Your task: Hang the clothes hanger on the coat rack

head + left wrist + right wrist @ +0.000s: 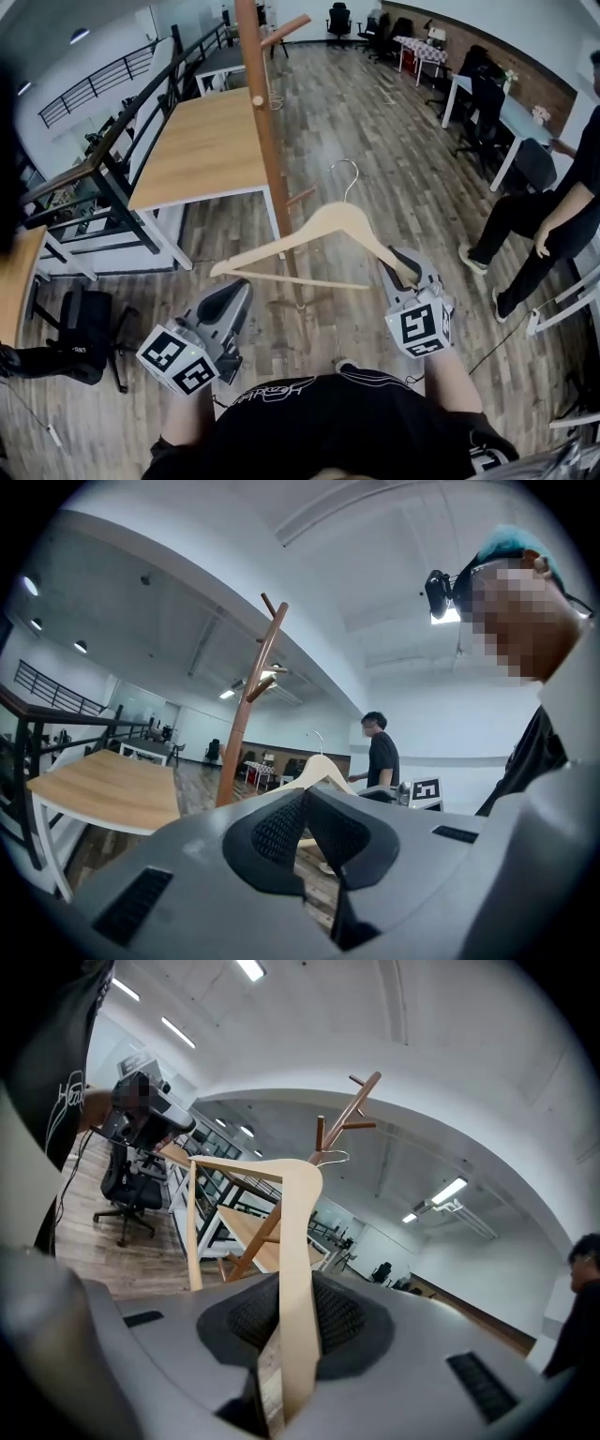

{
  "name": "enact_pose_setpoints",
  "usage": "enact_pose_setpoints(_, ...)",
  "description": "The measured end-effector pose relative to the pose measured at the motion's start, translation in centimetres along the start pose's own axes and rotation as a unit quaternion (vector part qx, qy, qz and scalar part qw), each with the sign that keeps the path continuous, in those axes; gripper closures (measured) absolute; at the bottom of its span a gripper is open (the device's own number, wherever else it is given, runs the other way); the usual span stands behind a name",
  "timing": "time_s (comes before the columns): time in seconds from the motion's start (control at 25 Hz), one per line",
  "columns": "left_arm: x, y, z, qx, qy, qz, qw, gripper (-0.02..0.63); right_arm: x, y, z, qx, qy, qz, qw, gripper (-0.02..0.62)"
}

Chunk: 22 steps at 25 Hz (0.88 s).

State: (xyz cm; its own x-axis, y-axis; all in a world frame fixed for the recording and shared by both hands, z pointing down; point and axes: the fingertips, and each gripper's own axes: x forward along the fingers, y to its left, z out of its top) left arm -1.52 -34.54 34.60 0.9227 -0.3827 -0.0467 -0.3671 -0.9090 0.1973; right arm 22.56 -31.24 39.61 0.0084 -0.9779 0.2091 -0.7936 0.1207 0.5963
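A pale wooden clothes hanger (323,225) with a metal hook (349,178) hangs in the air before me, level, its hook pointing away. My right gripper (405,274) is shut on the end of its right arm; in the right gripper view the hanger (300,1241) stands pinched between the pads. My left gripper (234,298) is below the hanger's left end, apart from it, its jaws together with nothing in them (306,822). The brown wooden coat rack (265,141) rises just behind the hanger, and its pegs (352,1115) branch out at the top.
A wooden table (202,145) stands left of the rack, with a black railing (112,141) beyond it. A person in black (553,216) stands at the right. A black office chair (84,328) is at the lower left. Desks and chairs (487,103) fill the far right.
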Motion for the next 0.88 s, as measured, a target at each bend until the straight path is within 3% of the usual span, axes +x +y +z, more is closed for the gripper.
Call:
enact_pose_setpoints(0.24,3.4,1.3,1.8,0.007,-0.019,0.063,0.9978,0.591,5.3,-3.7,0.0,-0.029,-0.04,0.043,0.998,0.479)
enact_pose_setpoints(0.52,7.6,1.0,3.6,0.025,-0.029,0.118,0.9922,0.591,9.7,-9.0,1.9,-0.064,-0.099,0.063,0.991,0.479)
enact_pose_setpoints(0.88,7.0,1.9,4.7,0.048,-0.051,0.197,0.9779,0.591,14.7,-9.8,6.9,-0.104,-0.183,0.096,0.973,0.479)
